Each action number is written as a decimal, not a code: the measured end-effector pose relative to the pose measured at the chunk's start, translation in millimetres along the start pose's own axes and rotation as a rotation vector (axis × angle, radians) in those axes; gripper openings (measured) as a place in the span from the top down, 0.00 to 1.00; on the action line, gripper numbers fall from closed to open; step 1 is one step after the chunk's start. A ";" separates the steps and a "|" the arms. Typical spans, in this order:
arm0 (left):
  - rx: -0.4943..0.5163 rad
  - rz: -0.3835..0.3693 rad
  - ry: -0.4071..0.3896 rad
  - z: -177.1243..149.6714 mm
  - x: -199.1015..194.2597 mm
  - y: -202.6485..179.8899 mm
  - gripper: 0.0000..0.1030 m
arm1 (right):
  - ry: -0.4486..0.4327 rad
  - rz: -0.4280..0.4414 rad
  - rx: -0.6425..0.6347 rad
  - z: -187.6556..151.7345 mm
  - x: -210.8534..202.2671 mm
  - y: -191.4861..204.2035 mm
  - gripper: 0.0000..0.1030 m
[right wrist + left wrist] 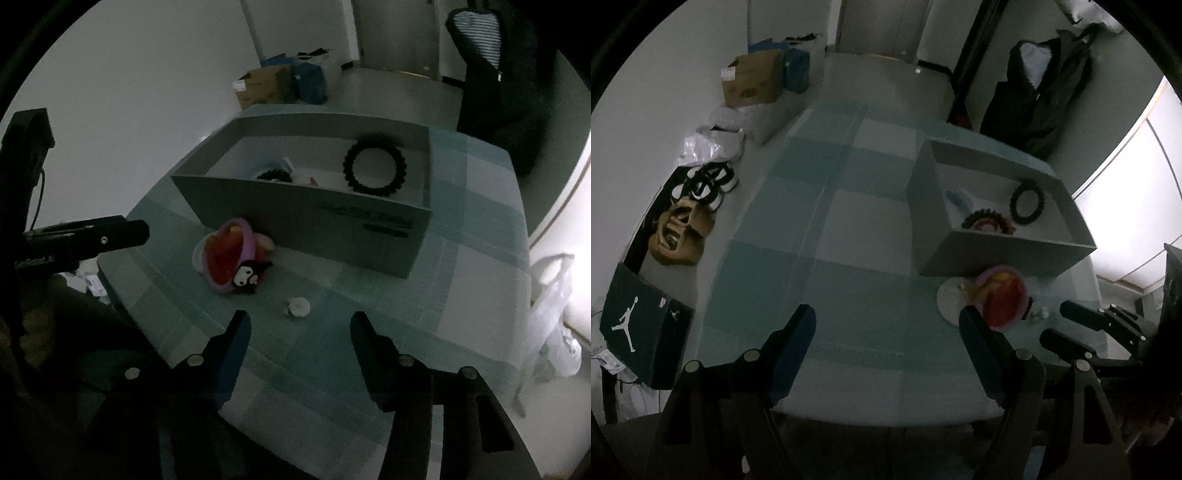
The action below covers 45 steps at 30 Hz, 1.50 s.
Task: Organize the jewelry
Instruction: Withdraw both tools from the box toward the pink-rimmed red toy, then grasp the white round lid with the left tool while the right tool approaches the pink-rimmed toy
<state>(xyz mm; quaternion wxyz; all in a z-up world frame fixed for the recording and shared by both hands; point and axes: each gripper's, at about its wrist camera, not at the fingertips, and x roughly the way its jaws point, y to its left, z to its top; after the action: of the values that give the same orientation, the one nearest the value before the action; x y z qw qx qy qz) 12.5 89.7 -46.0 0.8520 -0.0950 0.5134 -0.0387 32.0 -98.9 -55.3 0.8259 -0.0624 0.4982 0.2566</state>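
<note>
Your jewelry sits in two places. The black spiky bracelet (375, 171) lies inside the grey box (332, 221), near its far right corner. Next to it in the box is a dark beaded bracelet (988, 220) with red in it, and something pale blue (956, 197) that is too dim to name.

Just outside the box, touching its front wall, lies a pink ring-shaped piece (231, 258) with red inside and a little black-and-white cartoon charm (248, 277). A round white thing (951, 299) peeks out from under it. A small white piece (297, 306) lies alone on the table, close in front of your right tool (299, 328).

Your right tool is spread wide and holds nothing; its fingers hang just above the table, with the small white piece between and a bit ahead of them. Your left tool (888, 325) is also spread wide and holds nothing, over the middle of the table (849, 258), which wears a green and white checked cloth.

On the floor to the left you can see a cardboard box (753, 79), a dark shoe box (639, 328) and some shoes (705, 182). A black jacket (1041, 92) hangs behind the table.
</note>
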 end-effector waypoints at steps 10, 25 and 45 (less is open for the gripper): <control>0.052 0.034 0.036 -3.8 5.4 -4.9 0.26 | 0.006 -0.071 -0.076 4.2 9.6 12.4 0.72; 0.108 0.046 0.096 -5.2 23.3 -14.6 0.26 | -0.016 -0.064 -0.072 8.0 -4.3 7.3 0.90; 0.306 0.031 0.079 -4.0 31.8 -46.4 0.26 | -0.082 0.004 0.033 14.9 -26.0 -4.7 0.90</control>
<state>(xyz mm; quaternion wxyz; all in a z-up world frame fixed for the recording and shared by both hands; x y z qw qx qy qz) 25.3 38.6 -66.1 0.8363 0.0457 0.5358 -0.1071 36.4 -107.1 -26.4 0.8459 -0.0375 0.4683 0.2523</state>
